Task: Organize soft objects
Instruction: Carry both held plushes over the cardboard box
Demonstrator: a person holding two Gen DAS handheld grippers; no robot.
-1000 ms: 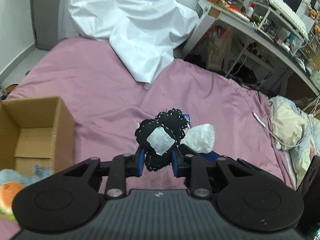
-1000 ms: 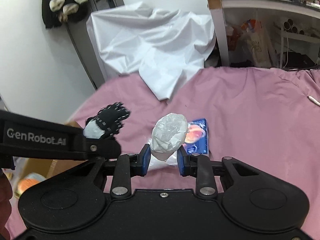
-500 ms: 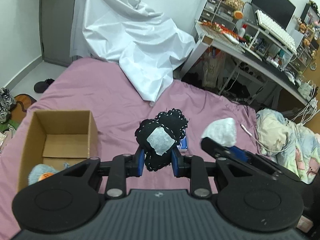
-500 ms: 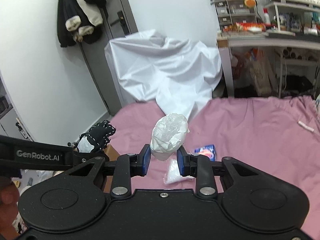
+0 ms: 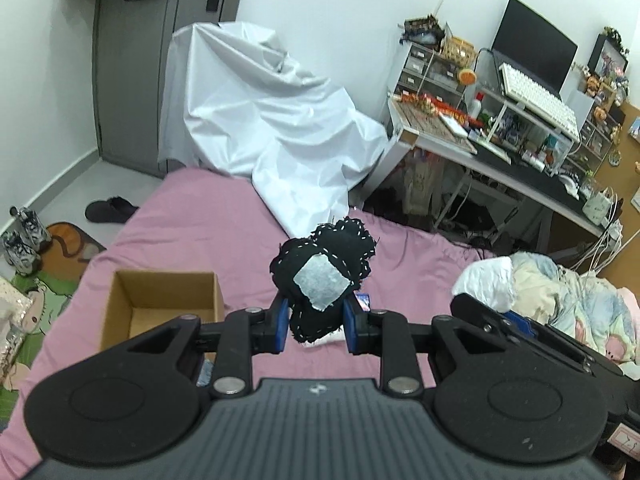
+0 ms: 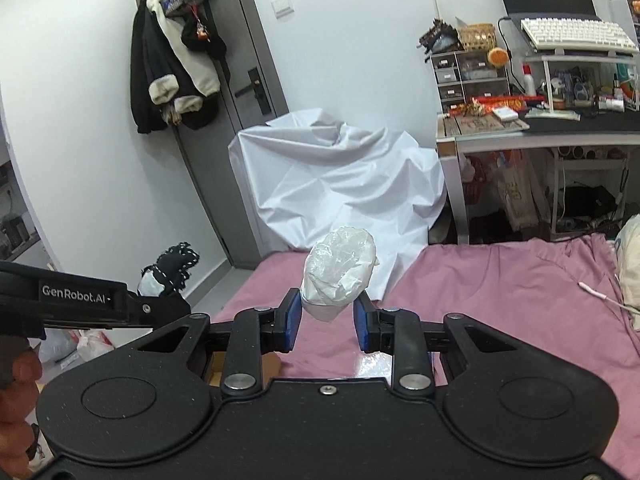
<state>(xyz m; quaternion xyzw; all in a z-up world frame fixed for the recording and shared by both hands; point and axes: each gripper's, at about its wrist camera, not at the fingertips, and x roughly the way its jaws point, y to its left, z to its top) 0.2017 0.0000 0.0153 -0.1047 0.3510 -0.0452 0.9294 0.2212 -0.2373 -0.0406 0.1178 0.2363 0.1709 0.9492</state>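
Observation:
My left gripper (image 5: 314, 326) is shut on a black soft toy with white stitching and a white label (image 5: 326, 276), held high above the pink bed (image 5: 192, 216). My right gripper (image 6: 326, 324) is shut on a white plastic-wrapped soft bundle (image 6: 340, 272), also held high. The bundle shows at the right of the left wrist view (image 5: 488, 284), and the black toy at the left of the right wrist view (image 6: 172, 272). An open cardboard box (image 5: 160, 300) lies on the bed, below and left of my left gripper.
A white sheet (image 5: 272, 136) drapes over something at the bed's far end. A cluttered desk (image 5: 500, 140) stands at the right. A blue packet (image 5: 362, 302) and a white packet lie on the bed under my left gripper. Bedding (image 5: 560, 296) is piled at the right.
Both grippers have risen well above the bed with their objects still held. The box and the bed now look smaller and farther below.

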